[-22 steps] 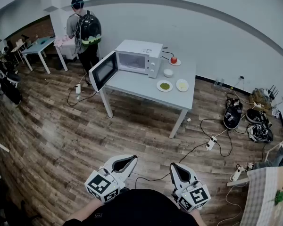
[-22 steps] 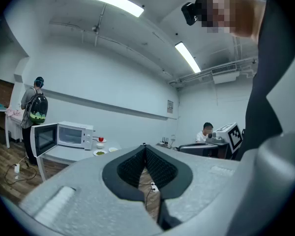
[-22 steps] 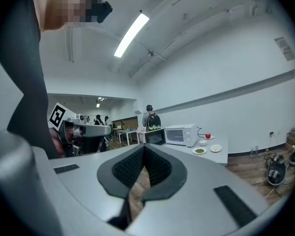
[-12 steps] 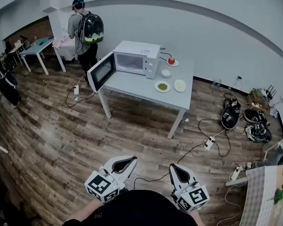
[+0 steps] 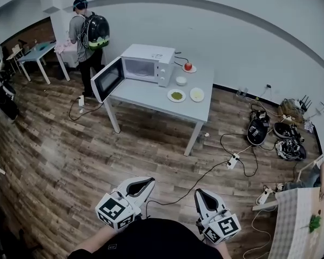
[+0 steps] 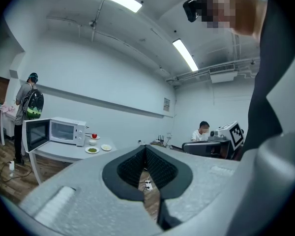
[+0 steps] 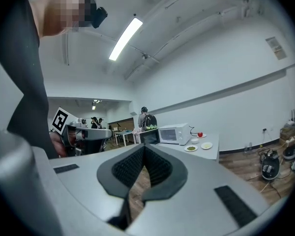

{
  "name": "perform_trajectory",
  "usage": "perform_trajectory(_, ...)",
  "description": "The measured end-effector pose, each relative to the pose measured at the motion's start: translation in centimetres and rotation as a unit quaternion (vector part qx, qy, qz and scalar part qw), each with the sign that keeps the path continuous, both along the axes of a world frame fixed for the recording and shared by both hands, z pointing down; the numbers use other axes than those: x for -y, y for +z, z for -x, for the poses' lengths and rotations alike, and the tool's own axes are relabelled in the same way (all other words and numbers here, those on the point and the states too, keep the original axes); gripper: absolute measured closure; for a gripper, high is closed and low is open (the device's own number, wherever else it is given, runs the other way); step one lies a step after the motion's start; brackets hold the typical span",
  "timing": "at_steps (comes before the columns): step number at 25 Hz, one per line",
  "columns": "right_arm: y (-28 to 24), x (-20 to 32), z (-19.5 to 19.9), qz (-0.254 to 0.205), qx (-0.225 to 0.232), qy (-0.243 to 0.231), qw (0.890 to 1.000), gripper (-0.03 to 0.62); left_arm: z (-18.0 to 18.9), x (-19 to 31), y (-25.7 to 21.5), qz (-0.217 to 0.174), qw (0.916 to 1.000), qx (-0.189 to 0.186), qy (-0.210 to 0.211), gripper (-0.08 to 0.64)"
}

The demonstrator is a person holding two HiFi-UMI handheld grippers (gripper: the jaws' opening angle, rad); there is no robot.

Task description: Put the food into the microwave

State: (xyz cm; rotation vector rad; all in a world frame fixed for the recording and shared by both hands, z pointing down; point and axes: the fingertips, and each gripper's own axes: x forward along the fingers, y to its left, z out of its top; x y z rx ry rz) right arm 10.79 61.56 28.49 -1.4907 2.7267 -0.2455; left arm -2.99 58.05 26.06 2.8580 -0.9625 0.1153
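Across the room a white microwave stands on a grey table with its door swung open. Beside it on the table are a plate of green food, a plate of pale food, a white bowl and a red apple on a plate. My left gripper and right gripper are held close to my body, far from the table, both shut and empty. The microwave shows small in the left gripper view, and the microwave likewise in the right gripper view.
A person with a backpack stands beside the open microwave door. Cables, a power strip and bags lie on the wood floor right of the table. A checkered-cloth table is at the near right.
The table and microwave have slid left and slightly up in the head view, and the person with the backpack has shifted left. Both grippers stay shut in the same place.
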Motion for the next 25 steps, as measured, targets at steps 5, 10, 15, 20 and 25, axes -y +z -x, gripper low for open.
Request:
perform_trajectory(5,0.6,-1.8,-2.9,-0.004,-0.023,-0.011,1.000,0.577,-2.0,-0.5,-0.3,-0.015,0.9995,0.005,-0.025,0.552)
perform_trajectory(10,0.8,-2.1,-4.6,-0.003,-0.023,-0.018,1.000,0.575,-3.2,-0.8,-0.1,-0.019,0.9989,0.018,-0.039,0.552)
perform_trajectory(15,0.9,-1.3,-4.5,-0.005,-0.027,-0.034,0.999,0.575,-3.8,0.1,0.3,-0.014,0.9987,0.020,-0.045,0.552)
perform_trajectory(20,1.8,1.1,-4.1,0.007,-0.021,-0.053,0.998,0.575,-4.0,2.3,1.0,-0.008,0.9985,0.026,-0.047,0.552)
perform_trajectory(25,2.7,4.9,-3.9,0.015,-0.026,-0.055,0.998,0.575,-4.1,6.8,1.8,-0.008,0.9988,0.027,-0.041,0.552)
